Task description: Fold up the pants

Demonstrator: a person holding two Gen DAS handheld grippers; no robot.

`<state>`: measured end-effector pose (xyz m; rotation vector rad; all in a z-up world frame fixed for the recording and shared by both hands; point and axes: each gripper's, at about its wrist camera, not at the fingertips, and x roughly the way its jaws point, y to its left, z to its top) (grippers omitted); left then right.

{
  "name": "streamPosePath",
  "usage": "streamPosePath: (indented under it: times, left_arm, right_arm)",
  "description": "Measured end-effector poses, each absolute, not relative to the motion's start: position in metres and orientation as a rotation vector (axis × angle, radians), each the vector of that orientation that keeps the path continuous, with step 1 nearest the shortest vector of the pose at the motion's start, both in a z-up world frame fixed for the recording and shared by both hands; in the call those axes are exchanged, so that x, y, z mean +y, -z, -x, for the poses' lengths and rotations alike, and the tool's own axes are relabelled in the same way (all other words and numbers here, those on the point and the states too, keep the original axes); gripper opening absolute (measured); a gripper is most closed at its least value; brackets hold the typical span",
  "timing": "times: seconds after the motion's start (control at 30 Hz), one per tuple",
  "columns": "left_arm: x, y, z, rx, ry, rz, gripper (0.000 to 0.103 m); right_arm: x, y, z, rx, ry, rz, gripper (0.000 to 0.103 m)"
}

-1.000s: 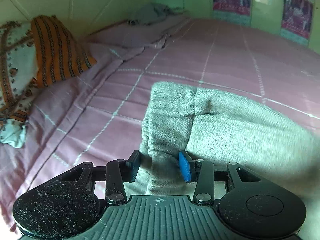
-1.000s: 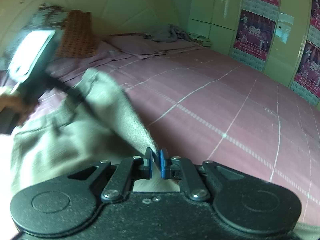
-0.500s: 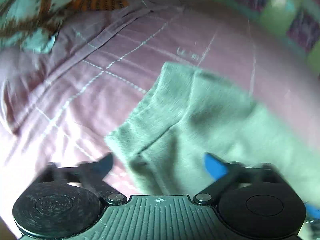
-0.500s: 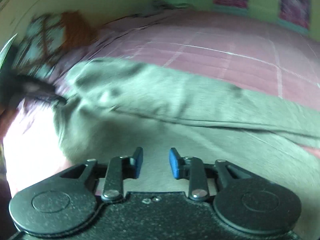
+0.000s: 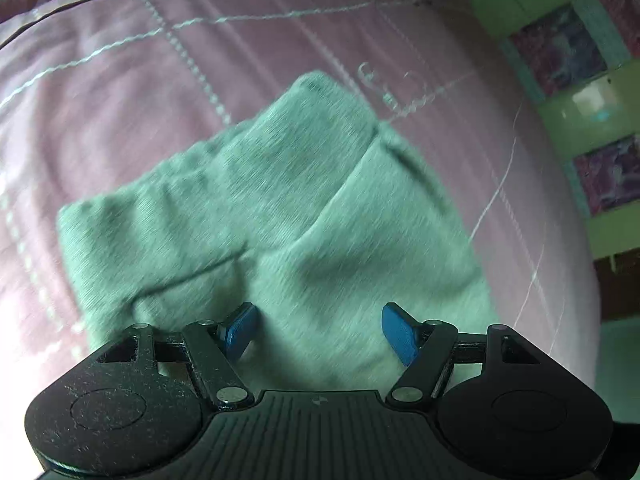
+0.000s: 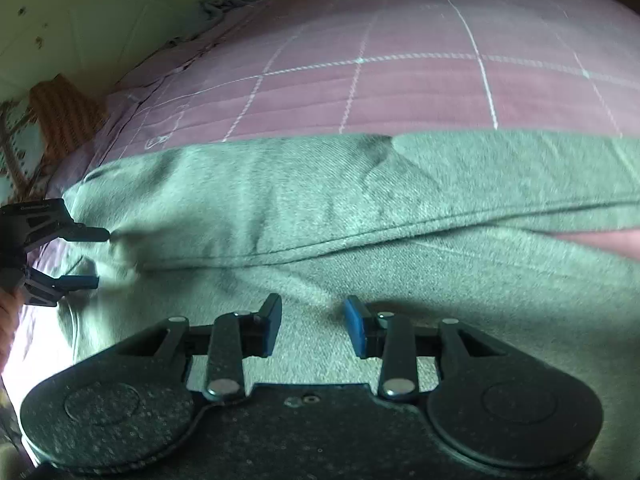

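Fingers of the left gripper (image 5: pixel 320 332) stand wide apart over the waistband end of the pants (image 5: pixel 280 216), holding nothing. The right gripper (image 6: pixel 312 326) is likewise parted and empty above the cloth. The pants (image 6: pixel 360 208) lie flat on the pink bedspread (image 6: pixel 400 60), one leg laid over the other lengthwise. Judgement: first fold done; cross-folds toward the waistband remain.

Left tongs (image 5: pixel 320 334) spread wide above grey pants (image 5: pixel 280 208); pants lie folded on pink bedspread (image 5: pixel 120 80).
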<state>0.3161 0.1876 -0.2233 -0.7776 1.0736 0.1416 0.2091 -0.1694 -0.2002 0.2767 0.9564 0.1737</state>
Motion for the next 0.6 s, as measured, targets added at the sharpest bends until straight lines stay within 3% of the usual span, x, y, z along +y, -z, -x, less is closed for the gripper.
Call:
streamPosePath:
  times: [0.07, 0.1, 0.3, 0.37, 0.4, 0.43, 0.6]
  left_arm:
    - [0.188, 0.224, -0.317, 1.053, -0.154, 0.799, 0.026]
    - [0.189, 0.226, -0.316, 1.047, -0.152, 0.826, 0.023]
    - [0.190, 0.212, -0.302, 1.004, -0.126, 0.842, 0.013]
    - [0.187, 0.204, -0.301, 0.993, -0.115, 0.819, 0.012]
    - [0.186, 0.199, -0.300, 0.988, -0.110, 0.808, 0.012]
    - [0.189, 0.190, -0.300, 0.983, -0.098, 0.803, 0.011]
    - [0.206, 0.146, -0.276, 0.956, -0.027, 0.755, 0.010]
  right_arm:
    - [-0.175, 0.205, -0.216, 0.962, -0.156, -0.326, 0.035]
    - [-0.180, 0.205, -0.217, 0.960, -0.142, -0.371, 0.035]
    - [-0.221, 0.221, -0.237, 0.889, -0.021, -0.730, 0.035]
    - [-0.230, 0.229, -0.242, 0.869, 0.003, -0.840, 0.026]
    - [-0.231, 0.230, -0.242, 0.859, 0.008, -0.861, 0.014]
    - [-0.230, 0.228, -0.240, 0.846, 0.005, -0.860, 0.008]
    - [-0.225, 0.189, -0.205, 0.736, -0.051, -0.800, 0.005]
